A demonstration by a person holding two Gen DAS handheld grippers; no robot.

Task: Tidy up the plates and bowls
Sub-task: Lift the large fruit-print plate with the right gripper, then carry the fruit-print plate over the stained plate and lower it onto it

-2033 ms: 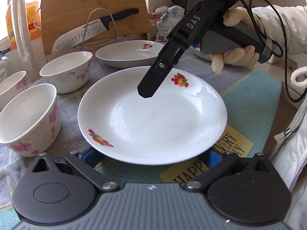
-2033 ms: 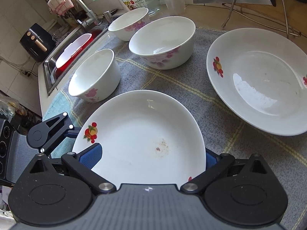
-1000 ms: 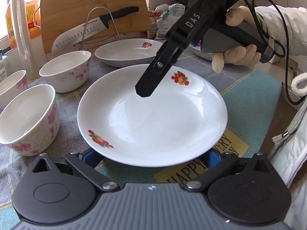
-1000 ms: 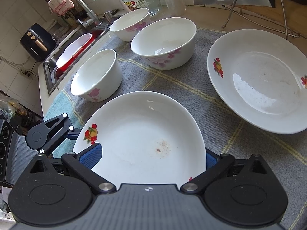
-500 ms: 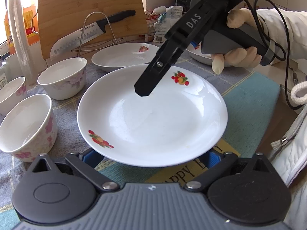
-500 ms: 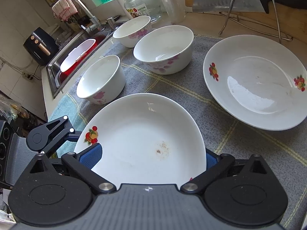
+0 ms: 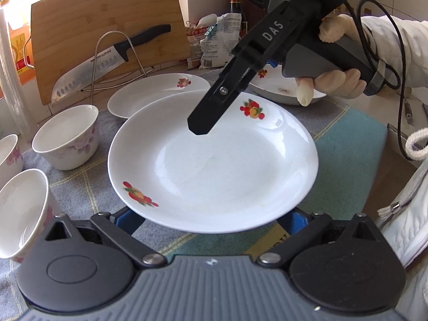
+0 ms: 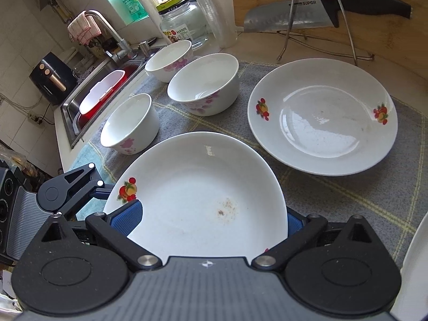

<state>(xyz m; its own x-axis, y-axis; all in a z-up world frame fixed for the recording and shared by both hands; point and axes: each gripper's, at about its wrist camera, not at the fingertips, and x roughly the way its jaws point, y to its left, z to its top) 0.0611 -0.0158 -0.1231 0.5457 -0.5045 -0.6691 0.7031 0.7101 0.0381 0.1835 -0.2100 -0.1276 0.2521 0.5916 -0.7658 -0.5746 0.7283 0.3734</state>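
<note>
A white plate (image 7: 214, 165) with fruit decals hangs clear of the cloth, carried by both grippers. Its near rim sits between the blue pads of my left gripper (image 7: 211, 219), whose jaws stand wide. In the right wrist view the same plate (image 8: 203, 187), with a brown stain, fills the jaw of my right gripper (image 8: 210, 222). That gripper (image 7: 199, 128) reaches over the plate's far side, in a gloved hand (image 7: 334, 80). A second plate (image 8: 321, 117) lies on the cloth beyond. Three flowered bowls (image 8: 131, 125) (image 8: 206, 85) (image 8: 171, 58) stand in a row to its left.
A third plate (image 7: 281, 88) lies behind the right gripper. A knife (image 7: 107, 61) rests on a wire rack against a wooden board (image 7: 107, 13) at the back. The sink (image 8: 88, 101) with a red tub lies past the bowls. Bottles and packets line the wall.
The plate has risen off the cloth together with both grippers. The bowls and the second plate now lie lower and farther away in both views.
</note>
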